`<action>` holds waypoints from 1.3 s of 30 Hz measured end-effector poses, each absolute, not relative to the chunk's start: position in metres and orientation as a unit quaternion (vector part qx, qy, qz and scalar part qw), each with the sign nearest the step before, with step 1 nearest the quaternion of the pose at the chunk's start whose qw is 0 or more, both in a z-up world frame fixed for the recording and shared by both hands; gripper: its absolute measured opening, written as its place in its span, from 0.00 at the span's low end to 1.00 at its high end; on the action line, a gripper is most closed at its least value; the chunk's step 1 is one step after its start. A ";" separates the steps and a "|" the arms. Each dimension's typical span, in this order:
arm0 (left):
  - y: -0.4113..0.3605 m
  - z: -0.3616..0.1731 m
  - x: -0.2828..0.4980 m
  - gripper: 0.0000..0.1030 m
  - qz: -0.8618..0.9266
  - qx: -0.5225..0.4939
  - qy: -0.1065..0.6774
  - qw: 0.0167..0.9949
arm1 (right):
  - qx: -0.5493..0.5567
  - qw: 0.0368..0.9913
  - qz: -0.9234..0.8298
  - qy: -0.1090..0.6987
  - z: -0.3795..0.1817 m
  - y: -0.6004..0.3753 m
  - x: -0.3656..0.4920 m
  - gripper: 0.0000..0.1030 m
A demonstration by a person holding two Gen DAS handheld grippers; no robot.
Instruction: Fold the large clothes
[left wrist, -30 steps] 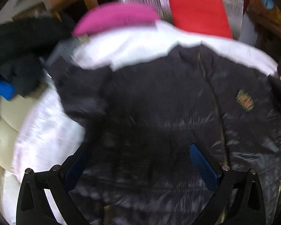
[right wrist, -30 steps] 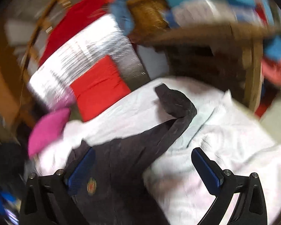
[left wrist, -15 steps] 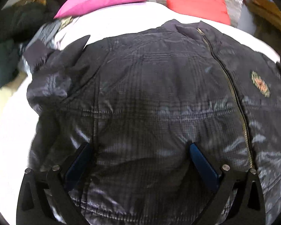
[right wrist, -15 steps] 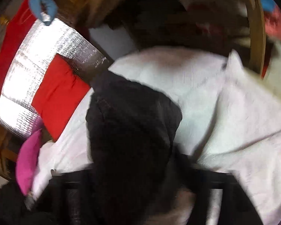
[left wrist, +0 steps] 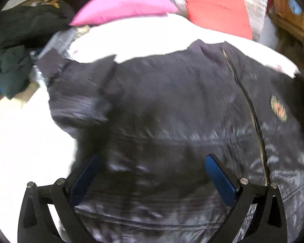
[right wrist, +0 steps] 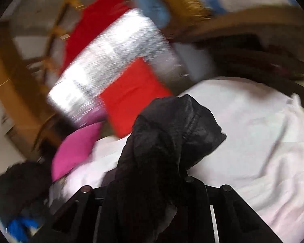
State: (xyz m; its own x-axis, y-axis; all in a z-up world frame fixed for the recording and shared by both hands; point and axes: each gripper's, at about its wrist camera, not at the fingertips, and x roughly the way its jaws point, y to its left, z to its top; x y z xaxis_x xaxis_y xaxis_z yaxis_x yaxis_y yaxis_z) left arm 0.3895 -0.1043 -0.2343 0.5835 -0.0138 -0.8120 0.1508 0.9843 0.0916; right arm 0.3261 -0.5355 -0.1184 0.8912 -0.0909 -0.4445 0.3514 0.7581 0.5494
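Two grippers: right gripper (right wrist: 152,190) jaws closing on jacket sleeve (right wrist: 172,133), bunched at 12 o'clock. Left gripper (left wrist: 152,174) wide, over jacket (left wrist: 172,105) on white bed (left wrist: 30,137). Pink pillow (left wrist: 121,6) at 11, red cushion (left wrist: 216,14) at 1.

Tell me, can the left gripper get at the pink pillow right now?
Probably yes: the left gripper is open and empty over the dark jacket, with nothing between it and the pink pillow beyond.
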 end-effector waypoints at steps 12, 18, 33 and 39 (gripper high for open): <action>-0.019 -0.216 0.407 1.00 -0.009 -0.029 0.441 0.897 | 0.337 0.830 0.095 0.434 -0.214 -0.349 0.390 0.53; -0.030 -0.219 0.405 1.00 -0.042 -0.052 0.445 0.893 | 0.309 0.829 0.144 0.443 -0.203 -0.350 0.371 0.54; -0.108 -0.245 0.413 0.91 -0.162 -0.035 0.500 0.850 | 0.384 0.870 -0.014 0.308 -0.174 -0.509 0.304 0.86; -0.119 -0.260 0.408 0.46 -0.203 -0.038 0.528 0.824 | 0.374 0.847 -0.094 0.366 -0.227 -0.551 0.342 0.81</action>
